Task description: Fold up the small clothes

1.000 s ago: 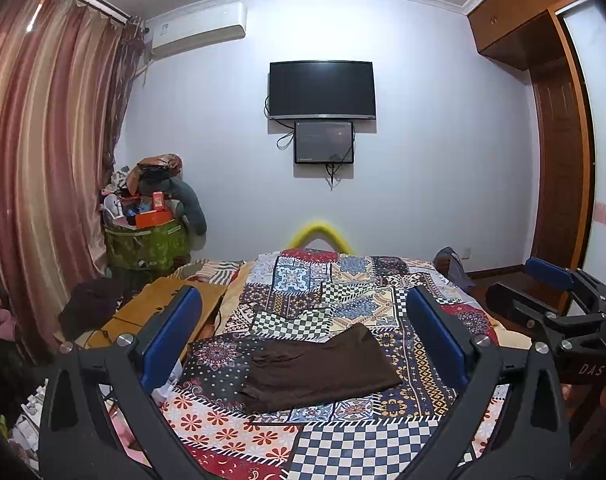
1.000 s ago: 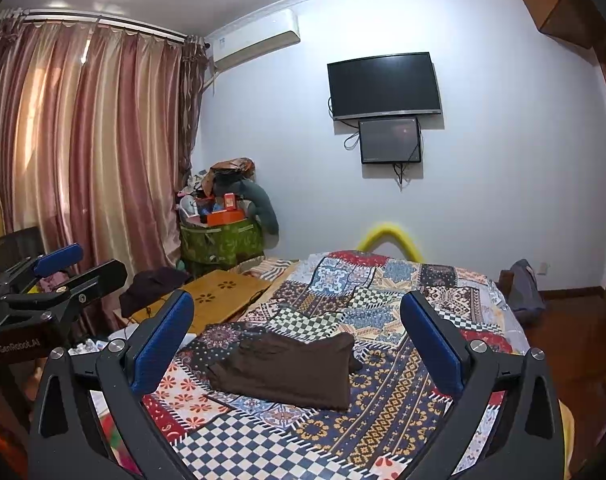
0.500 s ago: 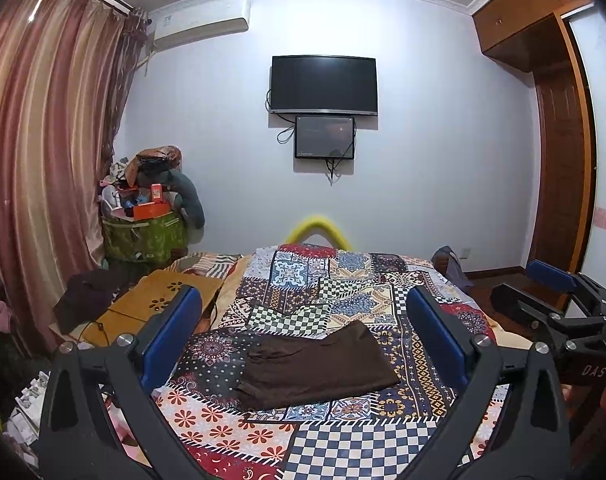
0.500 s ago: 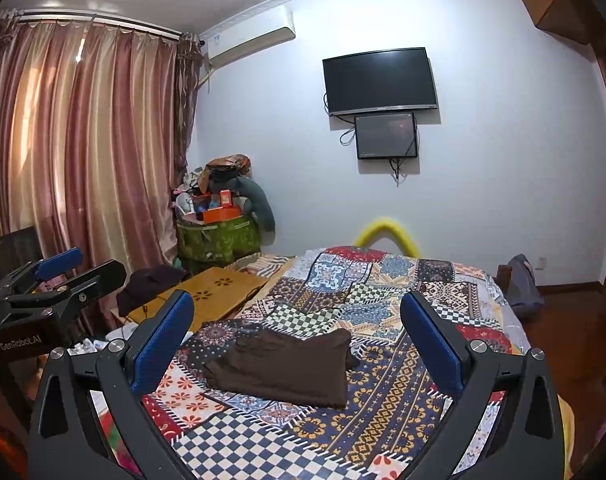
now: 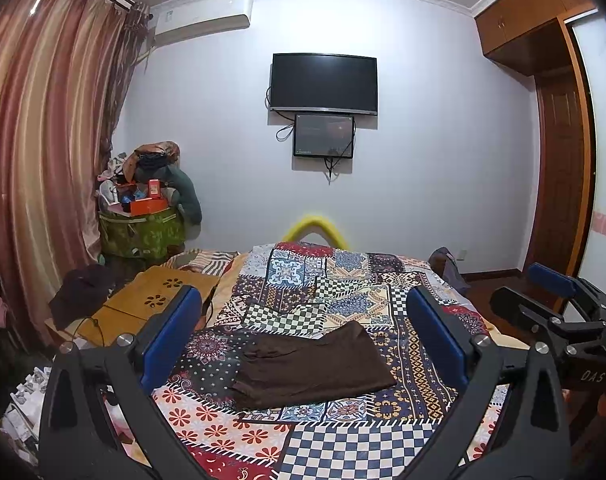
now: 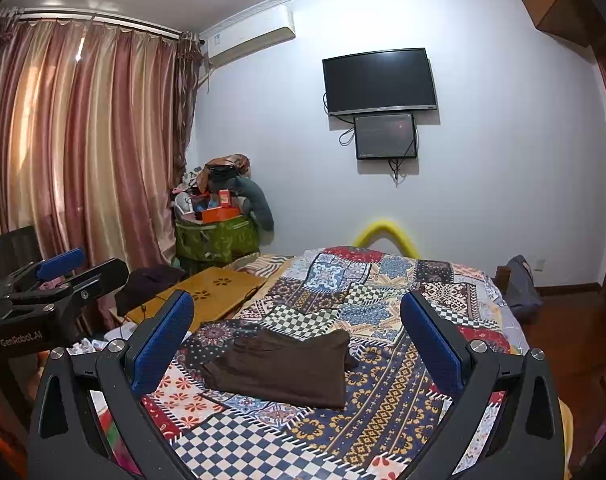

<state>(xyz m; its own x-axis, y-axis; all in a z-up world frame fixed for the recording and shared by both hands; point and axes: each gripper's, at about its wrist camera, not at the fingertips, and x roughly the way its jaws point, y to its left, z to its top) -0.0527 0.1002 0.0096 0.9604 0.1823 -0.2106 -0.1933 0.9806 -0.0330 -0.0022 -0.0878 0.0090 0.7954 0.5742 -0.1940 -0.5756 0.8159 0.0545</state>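
Since the brown garment (image 5: 309,368) lies folded flat on the patchwork quilt (image 5: 343,444), it should handle as light, limp cloth, likely to sag or slide unless pinched at a corner or folded edge. On either side of the garment the left gripper (image 5: 303,338) and right gripper (image 6: 297,338) hover with jaws spread wide, holding nothing. Beyond the garment, bare quilt gives room all round; a wooden tray (image 5: 151,308) sits off its left side.

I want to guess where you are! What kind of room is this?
Most likely a bedroom in someone's home. There is a bed with a patchwork quilt, a brown garment lying on it, a TV on the wall and long curtains over the window.
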